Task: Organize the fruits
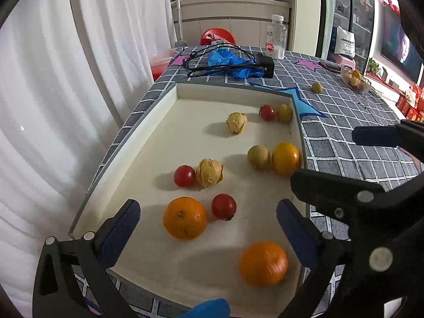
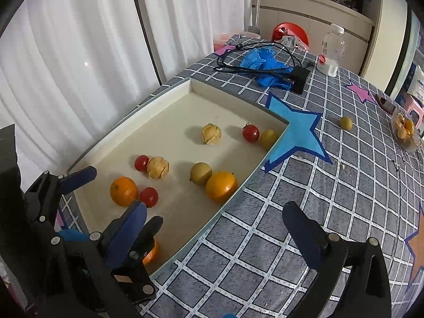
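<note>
Both grippers stand wide apart and hold nothing. My left gripper (image 1: 206, 220) hangs over the near end of the white tray (image 1: 127, 143); one orange (image 1: 184, 217) and a cherry tomato (image 1: 224, 206) lie between its fingers, a second orange (image 1: 263, 263) just below them. My right gripper (image 2: 214, 228) hovers over the checked worktop (image 2: 265, 251), just right of the tray's edge.

Handling, as I judge it: oranges firm, round, prone to roll, so I would grip across the widest part. Tomatoes are smooth and easily crushed. The papery husked fruit (image 1: 209, 172) is light and fragile.

Obstacles: fruits touch in pairs, leaving little finger room. One small yellow-green fruit (image 2: 345, 123) lies far ahead on the worktop, beyond the blue star (image 2: 296, 137).
</note>
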`<act>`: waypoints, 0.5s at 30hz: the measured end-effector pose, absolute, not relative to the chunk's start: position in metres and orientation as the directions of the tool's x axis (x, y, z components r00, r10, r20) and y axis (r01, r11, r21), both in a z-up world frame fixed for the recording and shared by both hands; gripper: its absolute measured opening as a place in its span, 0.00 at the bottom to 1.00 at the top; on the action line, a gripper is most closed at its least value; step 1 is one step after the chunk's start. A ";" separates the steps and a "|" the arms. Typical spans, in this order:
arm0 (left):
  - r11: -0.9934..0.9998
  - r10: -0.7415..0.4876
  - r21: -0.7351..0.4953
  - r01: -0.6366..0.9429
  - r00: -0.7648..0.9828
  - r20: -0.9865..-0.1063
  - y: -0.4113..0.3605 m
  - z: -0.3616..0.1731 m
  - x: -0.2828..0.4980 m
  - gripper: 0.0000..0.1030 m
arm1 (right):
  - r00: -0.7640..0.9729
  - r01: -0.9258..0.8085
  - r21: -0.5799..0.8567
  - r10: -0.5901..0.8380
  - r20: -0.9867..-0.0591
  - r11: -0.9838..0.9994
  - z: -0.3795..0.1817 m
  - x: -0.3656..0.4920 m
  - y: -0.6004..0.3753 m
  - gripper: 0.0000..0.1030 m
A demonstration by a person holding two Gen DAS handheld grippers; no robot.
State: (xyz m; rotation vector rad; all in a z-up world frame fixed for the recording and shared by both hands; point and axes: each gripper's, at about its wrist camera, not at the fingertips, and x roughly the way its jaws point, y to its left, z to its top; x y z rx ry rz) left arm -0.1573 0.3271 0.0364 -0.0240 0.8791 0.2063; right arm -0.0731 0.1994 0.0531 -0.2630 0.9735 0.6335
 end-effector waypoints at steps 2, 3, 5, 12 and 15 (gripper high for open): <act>0.980 0.167 0.062 -0.188 0.619 -0.768 0.326 0.036 -0.157 1.00 | 0.401 -0.605 0.070 0.380 -0.833 0.793 0.053 -0.073 0.198 1.00; 0.980 0.168 0.063 -0.188 0.618 -0.768 0.325 0.036 -0.158 1.00 | 0.401 -0.604 0.071 0.380 -0.833 0.794 0.053 -0.073 0.198 1.00; 0.979 0.173 0.067 -0.190 0.617 -0.768 0.324 0.036 -0.158 1.00 | 0.401 -0.601 0.072 0.379 -0.834 0.796 0.053 -0.072 0.197 1.00; 0.978 0.184 0.079 -0.193 0.617 -0.765 0.322 0.037 -0.159 1.00 | 0.396 -0.598 0.074 0.374 -0.839 0.798 0.051 -0.072 0.196 1.00; 0.977 0.191 0.086 -0.195 0.617 -0.764 0.321 0.037 -0.159 1.00 | 0.393 -0.597 0.076 0.374 -0.840 0.799 0.049 -0.072 0.195 1.00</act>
